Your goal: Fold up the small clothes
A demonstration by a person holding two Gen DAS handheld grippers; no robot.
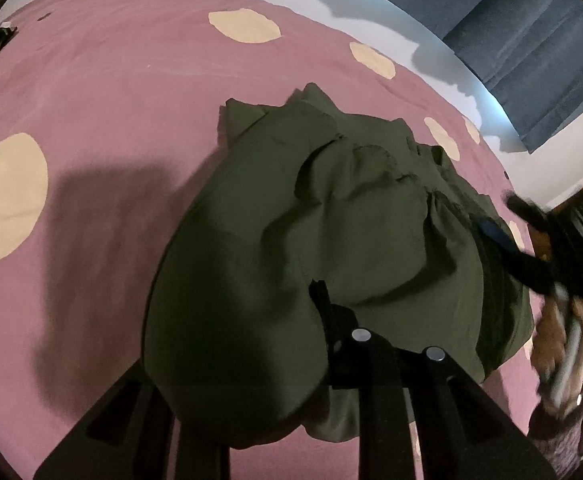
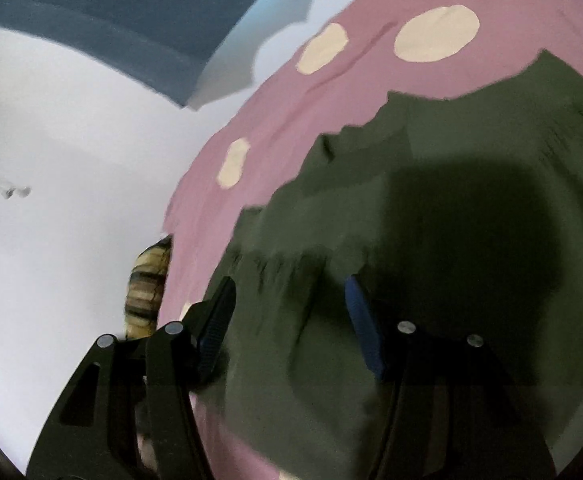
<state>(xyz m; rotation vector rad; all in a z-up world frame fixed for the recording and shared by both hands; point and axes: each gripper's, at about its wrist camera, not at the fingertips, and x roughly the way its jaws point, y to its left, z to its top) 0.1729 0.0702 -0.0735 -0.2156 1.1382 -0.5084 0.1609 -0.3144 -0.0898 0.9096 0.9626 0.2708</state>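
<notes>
Between the left gripper's (image 1: 323, 312) nearly closed fingers, a fold of the olive-green garment (image 1: 331, 208) is pinched, cloth draping over them. Opposite, the right gripper (image 2: 287, 316) hovers half open over the garment's gathered edge, gripping nothing. Everything lies crumpled on the pink spotted bedsheet (image 1: 111, 92). Likely next: the right pinches an edge, both pull flat.

Olive-green garment (image 1: 331, 216), rumpled, on pink bedspread (image 1: 111, 92)
</notes>
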